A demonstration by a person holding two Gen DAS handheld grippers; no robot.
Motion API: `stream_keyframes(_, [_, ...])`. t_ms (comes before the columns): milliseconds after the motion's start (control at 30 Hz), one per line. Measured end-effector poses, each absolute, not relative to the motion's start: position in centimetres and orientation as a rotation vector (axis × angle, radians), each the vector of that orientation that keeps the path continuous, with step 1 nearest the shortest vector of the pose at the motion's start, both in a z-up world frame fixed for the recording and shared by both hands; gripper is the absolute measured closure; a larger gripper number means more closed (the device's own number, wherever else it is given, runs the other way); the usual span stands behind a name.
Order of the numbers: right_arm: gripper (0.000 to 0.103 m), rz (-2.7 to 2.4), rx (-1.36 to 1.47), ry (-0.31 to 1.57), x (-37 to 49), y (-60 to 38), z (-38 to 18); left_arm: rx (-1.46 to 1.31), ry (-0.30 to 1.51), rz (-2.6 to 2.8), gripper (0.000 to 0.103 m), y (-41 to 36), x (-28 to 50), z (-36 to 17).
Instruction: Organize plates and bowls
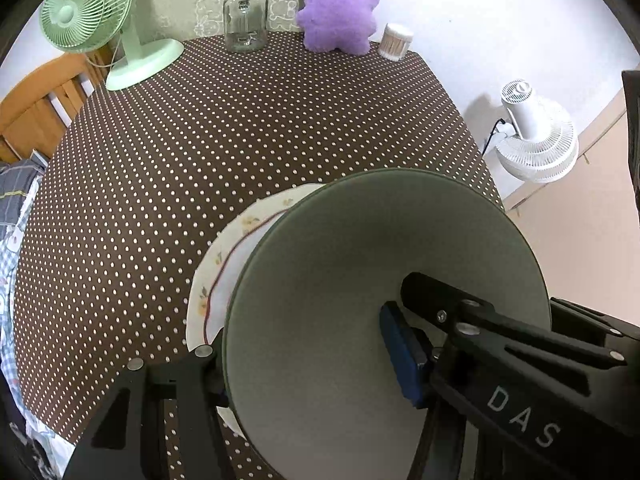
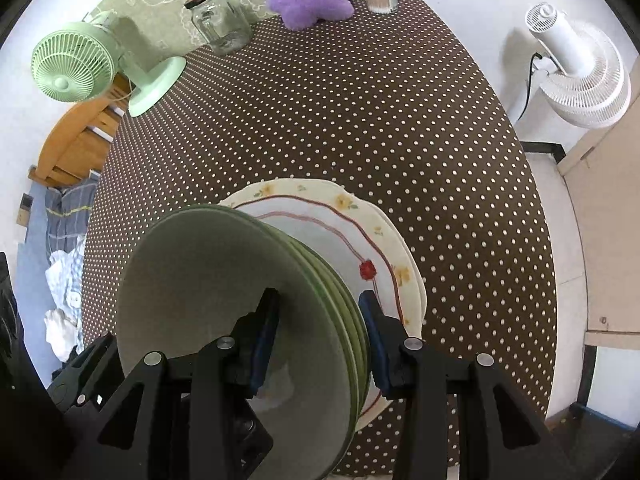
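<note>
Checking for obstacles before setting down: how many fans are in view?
2. Green fan on the table's far-left corner; white fan off the table, to its right.

A table (image 1: 248,128) under a brown cloth with white polka dots fills most of both views. At its far left corner stands a mint-green desk fan (image 1: 80,12), its round base resting on the cloth. Along the far edge sits a clear glass jar (image 1: 245,16) with a dark lid, and to its right a fuzzy purple plush toy (image 1: 338,4). Just beside the toy, at the far right corner, is a small clear tub of cotton swabs (image 1: 395,42). Off the table to the right, a white fan (image 2: 580,76) stands near the white wall. To the left is a wooden chair (image 1: 36,104), and lower down lie blue checked fabrics (image 1: 18,192).
</note>
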State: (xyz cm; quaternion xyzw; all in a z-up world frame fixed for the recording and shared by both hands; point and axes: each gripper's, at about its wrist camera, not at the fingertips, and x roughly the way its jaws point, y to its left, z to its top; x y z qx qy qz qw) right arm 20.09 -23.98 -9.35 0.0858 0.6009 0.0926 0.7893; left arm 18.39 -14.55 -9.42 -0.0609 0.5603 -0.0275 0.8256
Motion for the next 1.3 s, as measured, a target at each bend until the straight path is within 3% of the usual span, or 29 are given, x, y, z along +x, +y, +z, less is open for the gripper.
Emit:
stream_keyframes(467, [0.058, 0.218, 0.187, 1.274, 20.8, -23.6, -9.6, -0.117, 1.188, -0.040, 0.043, -14.4, 18.8, -9.5])
stream_keyframes(633, [0.057, 0.225, 0.187, 1.262, 20.7, -24.1, -9.6, -0.111, 1.186, -0.013, 0.033, -14.5, 18.8, -9.6])
stream_keyframes(833, [0.038, 0.213, 0.172, 1.231, 20.5, -24.9, -9.1, -0.097, 1.138, 0.004, 0.010, -14.3, 18.0, -8.5])
stream_keyframes(1300, [0.033, 0.115, 0.099, 1.049, 16.7, -22.6, -4.2, -0.055, 0.986, -0.049, 0.008, -11.4, 15.2, -4.1])
